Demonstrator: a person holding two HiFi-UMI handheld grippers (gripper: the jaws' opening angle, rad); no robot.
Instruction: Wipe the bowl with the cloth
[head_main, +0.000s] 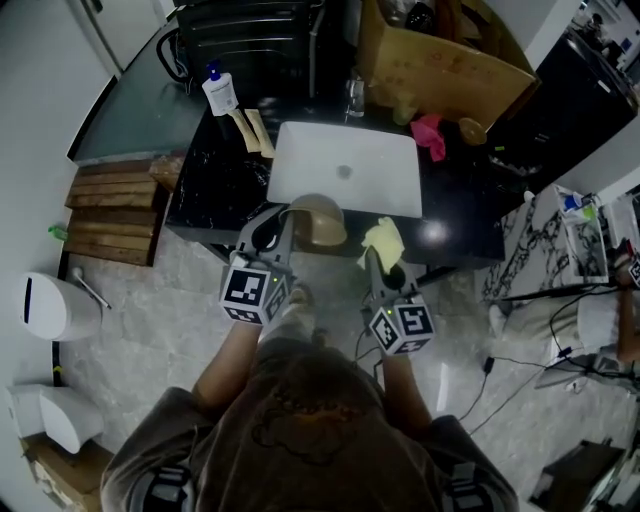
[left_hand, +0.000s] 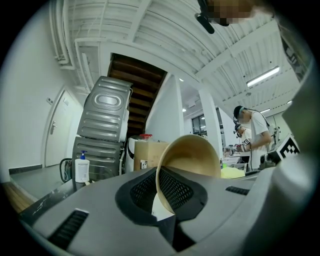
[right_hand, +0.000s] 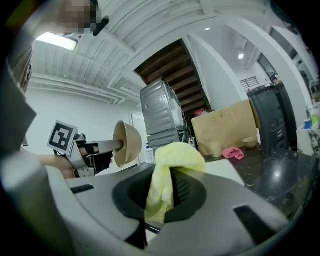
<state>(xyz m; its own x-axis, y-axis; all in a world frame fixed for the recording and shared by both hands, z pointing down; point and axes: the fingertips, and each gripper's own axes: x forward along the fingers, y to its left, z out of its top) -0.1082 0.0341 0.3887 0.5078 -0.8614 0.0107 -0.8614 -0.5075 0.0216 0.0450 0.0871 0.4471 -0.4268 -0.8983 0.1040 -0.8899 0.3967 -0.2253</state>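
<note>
Hovering over the near edge of the glossy black counter (head_main: 460, 235) in the head view, the left gripper (head_main: 288, 224) is clamping a round tan bowl (head_main: 320, 222) by its rim, and the bowl is tipping sideways in the air just in front of a flat white rectangular board (head_main: 345, 165). To its right, the right gripper (head_main: 385, 258) is pinching a crumpled pale-yellow cloth (head_main: 383, 238). Cloth and bowl are sitting near each other without touching. Far left on the counter a white pump bottle (head_main: 220, 90) is standing, and a pink rag (head_main: 430, 135) is lying far right beside a brown cardboard box (head_main: 440, 60).

In the left gripper view, the jaws are closing tightly on the bowl's rim (left_hand: 161, 192), with the bowl's mouth facing right, toward the cloth (left_hand: 235, 172).

In the right gripper view, the jaws are squeezing a fold of the cloth (right_hand: 167, 175), which is bunching up above them. Further left, the bowl (right_hand: 126, 142) is hanging on the left gripper's tip, well apart from the cloth.
</note>
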